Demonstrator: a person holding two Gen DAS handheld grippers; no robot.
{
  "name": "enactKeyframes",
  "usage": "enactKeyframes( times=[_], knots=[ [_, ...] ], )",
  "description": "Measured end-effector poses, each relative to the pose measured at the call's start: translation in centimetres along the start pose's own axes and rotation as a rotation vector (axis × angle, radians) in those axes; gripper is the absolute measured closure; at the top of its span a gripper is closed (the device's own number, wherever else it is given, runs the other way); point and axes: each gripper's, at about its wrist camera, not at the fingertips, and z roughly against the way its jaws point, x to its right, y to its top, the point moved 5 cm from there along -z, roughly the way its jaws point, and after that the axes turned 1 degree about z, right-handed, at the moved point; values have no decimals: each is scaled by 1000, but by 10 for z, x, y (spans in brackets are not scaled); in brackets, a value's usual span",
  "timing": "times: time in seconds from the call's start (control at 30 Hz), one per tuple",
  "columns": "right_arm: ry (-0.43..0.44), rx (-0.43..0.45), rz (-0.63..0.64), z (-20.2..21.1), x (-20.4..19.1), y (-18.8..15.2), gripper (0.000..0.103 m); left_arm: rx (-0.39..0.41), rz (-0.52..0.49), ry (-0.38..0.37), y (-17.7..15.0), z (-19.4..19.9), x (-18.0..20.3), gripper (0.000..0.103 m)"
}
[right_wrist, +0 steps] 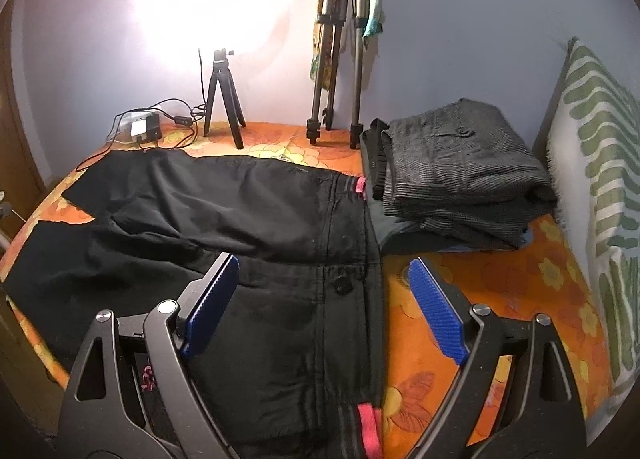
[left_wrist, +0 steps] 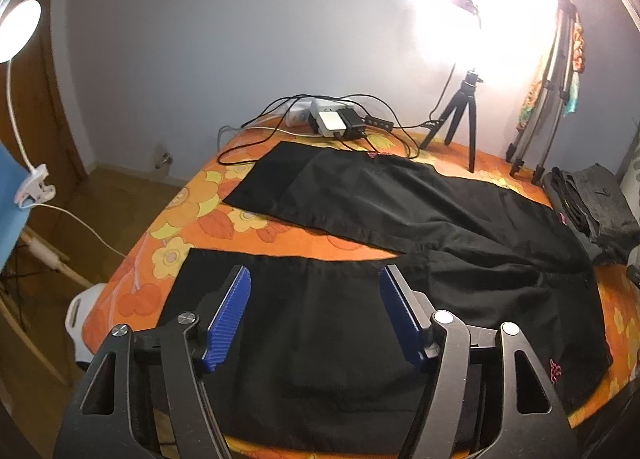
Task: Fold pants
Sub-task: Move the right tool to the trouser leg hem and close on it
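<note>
Black pants (left_wrist: 400,211) lie spread flat on the orange flowered bedspread (left_wrist: 192,215), legs apart and pointing left, waistband to the right. My left gripper (left_wrist: 314,279) is open and empty, hovering over the near leg close to its hem. In the right wrist view the pants (right_wrist: 224,211) show their waistband with a button (right_wrist: 342,285) and pink loops (right_wrist: 362,185). My right gripper (right_wrist: 324,271) is open and empty, over the waistband near the button.
A stack of folded grey garments (right_wrist: 460,167) sits right of the waistband. A power strip with chargers and cables (left_wrist: 336,121), a small tripod with a bright lamp (left_wrist: 460,115) and a tall tripod (right_wrist: 340,59) stand at the far edge. A striped pillow (right_wrist: 600,179) lies at the right.
</note>
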Motion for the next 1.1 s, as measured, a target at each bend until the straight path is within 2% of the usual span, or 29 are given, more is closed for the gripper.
enactKeyframes(
  times=[0.07, 0.17, 0.33, 0.43, 0.67, 0.73, 0.93, 1.1],
  knots=[
    [44, -23, -18, -12, -2, 3, 15, -5, 21, -3, 4, -4, -5, 37],
    [61, -36, -9, -25, -8, 5, 19, -9, 42, -7, 9, -8, -12, 37],
    [182, -76, 37, -32, -30, -5, 20, -7, 62, 9, 11, -7, -29, 37],
    [269, -99, 122, -23, -55, -21, 26, -24, 77, 27, 3, -7, -44, 39],
    [433, -148, 248, -5, -107, -61, 28, -93, 140, 47, -20, -15, -74, 45],
    [493, -169, 288, 1, -126, -72, 33, -106, 149, 56, -26, -17, -80, 45],
    [597, -207, 425, 16, -176, -104, 37, -118, 152, 72, -38, -13, -90, 46],
    [636, -245, 522, 18, -211, -123, 42, -127, 151, 65, -48, -9, -95, 46]
  ],
)
